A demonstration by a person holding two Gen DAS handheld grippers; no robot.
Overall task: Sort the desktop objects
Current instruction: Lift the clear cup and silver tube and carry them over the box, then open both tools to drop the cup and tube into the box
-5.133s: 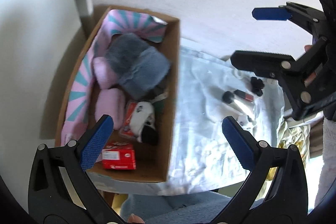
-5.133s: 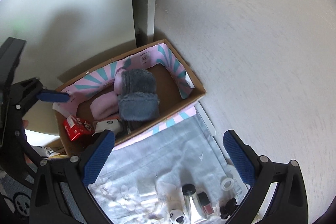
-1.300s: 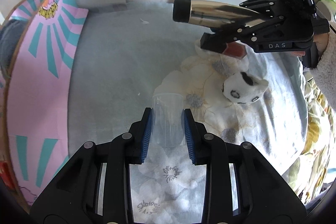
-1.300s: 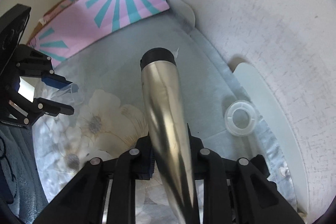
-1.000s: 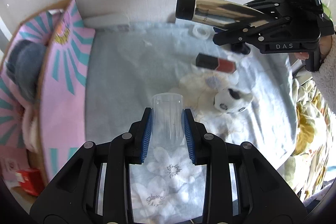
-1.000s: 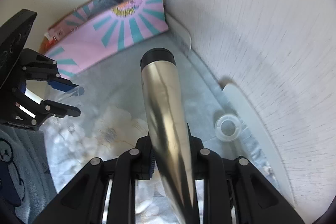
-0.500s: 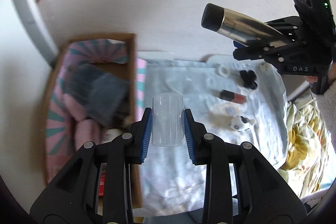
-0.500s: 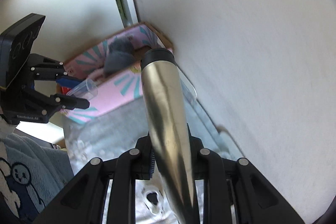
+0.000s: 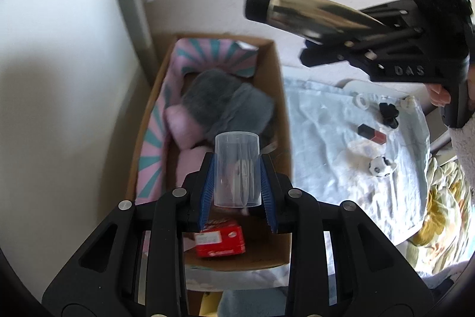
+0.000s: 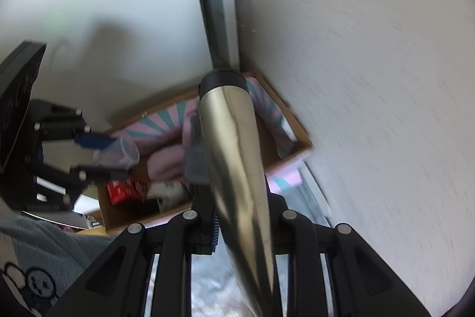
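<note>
My left gripper (image 9: pixel 237 186) is shut on a clear plastic cup (image 9: pixel 237 168) and holds it in the air over the near part of the cardboard box (image 9: pixel 283 121). My right gripper (image 10: pixel 240 222) is shut on a silver metal bottle (image 10: pixel 234 156) with a black cap, held above the box (image 10: pixel 299 138). In the left wrist view the bottle (image 9: pixel 308 11) hangs high at the right, beyond the box. The box holds a grey plush (image 9: pixel 225 106), pink soft items (image 9: pixel 181 124) and a red packet (image 9: pixel 221 239). The left gripper with the cup (image 10: pixel 118 152) shows at the left of the right wrist view.
On the pale cloth (image 9: pixel 332 168) right of the box lie a red lipstick (image 9: pixel 372 134), a black and white toy (image 9: pixel 378 167), a black clip (image 9: pixel 389 115) and a white tape ring (image 9: pixel 362 100). A wall and a grey post (image 10: pixel 213 5) stand behind the box.
Both grippers rose from the cloth and moved left toward the box. The cup now hangs over the box; the bottle came closer above it.
</note>
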